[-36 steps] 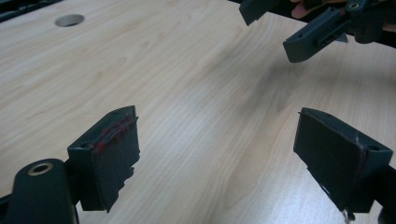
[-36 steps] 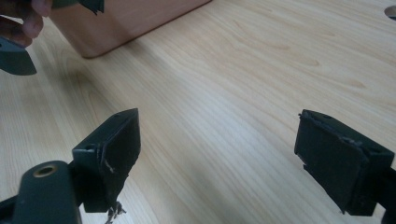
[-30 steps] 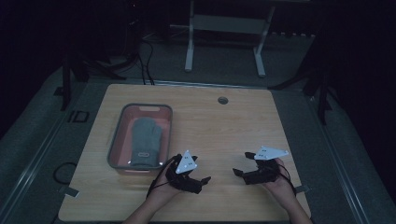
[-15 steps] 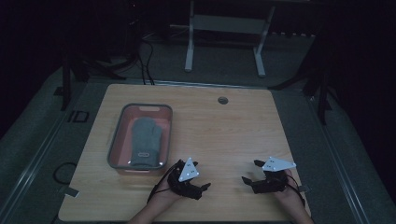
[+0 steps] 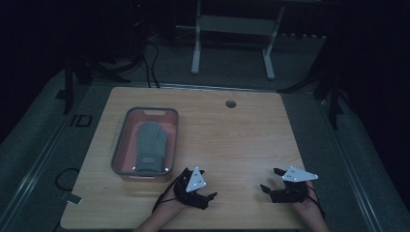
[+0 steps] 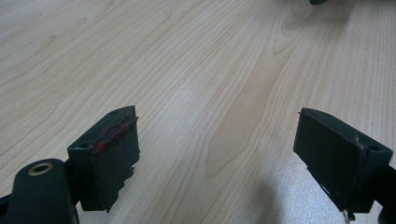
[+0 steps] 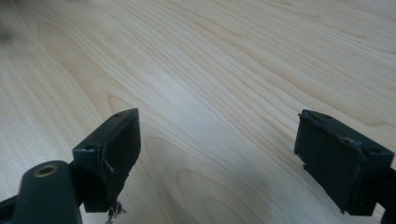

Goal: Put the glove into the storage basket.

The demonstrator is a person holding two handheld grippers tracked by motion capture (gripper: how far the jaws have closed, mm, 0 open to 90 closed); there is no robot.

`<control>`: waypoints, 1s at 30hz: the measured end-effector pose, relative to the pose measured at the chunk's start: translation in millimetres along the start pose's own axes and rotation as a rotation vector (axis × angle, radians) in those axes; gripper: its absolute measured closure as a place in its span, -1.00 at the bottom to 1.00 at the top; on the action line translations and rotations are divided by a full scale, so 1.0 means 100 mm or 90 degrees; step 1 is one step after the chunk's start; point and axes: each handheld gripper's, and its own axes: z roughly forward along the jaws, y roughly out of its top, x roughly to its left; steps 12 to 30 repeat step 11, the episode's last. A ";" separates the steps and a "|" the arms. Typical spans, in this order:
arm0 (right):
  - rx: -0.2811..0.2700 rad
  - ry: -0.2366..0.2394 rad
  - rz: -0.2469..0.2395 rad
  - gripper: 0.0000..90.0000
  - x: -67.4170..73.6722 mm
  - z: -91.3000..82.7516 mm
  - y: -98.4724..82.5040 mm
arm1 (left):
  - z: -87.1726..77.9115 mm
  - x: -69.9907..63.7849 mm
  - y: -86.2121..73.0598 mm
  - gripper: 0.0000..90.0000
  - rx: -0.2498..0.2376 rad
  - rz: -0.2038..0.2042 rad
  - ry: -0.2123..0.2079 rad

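A grey mitten (image 5: pixel 151 141) lies flat in a pink tray with a grey rim (image 5: pixel 120 141) on the left half of the wooden table (image 5: pixel 241 140). My left gripper (image 5: pixel 205 186) rests low near the front edge, just right of the tray's near corner, jaws wide apart and pointing right. My right gripper (image 5: pixel 270 180) sits near the front right, jaws pointing left toward the other. In the left gripper view the left gripper (image 6: pixel 217 140) is open over bare wood. In the right gripper view the right gripper (image 7: pixel 217 140) is open too, with nothing between its jaws.
A round cable hole (image 5: pixel 230 103) sits near the table's far edge. Beyond the table a white metal frame (image 5: pixel 232 29) stands on the dark floor, with cables (image 5: pixel 145 53) to its left. The room around is dim.
Both grippers have drawn back toward the table's near edge and sunk lower. The tray and the mitten have not moved.
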 end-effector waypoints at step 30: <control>0.003 -0.003 0.006 -0.68 -0.02 0.01 -0.01 | 0.00 0.00 0.00 -0.68 -0.005 0.001 0.003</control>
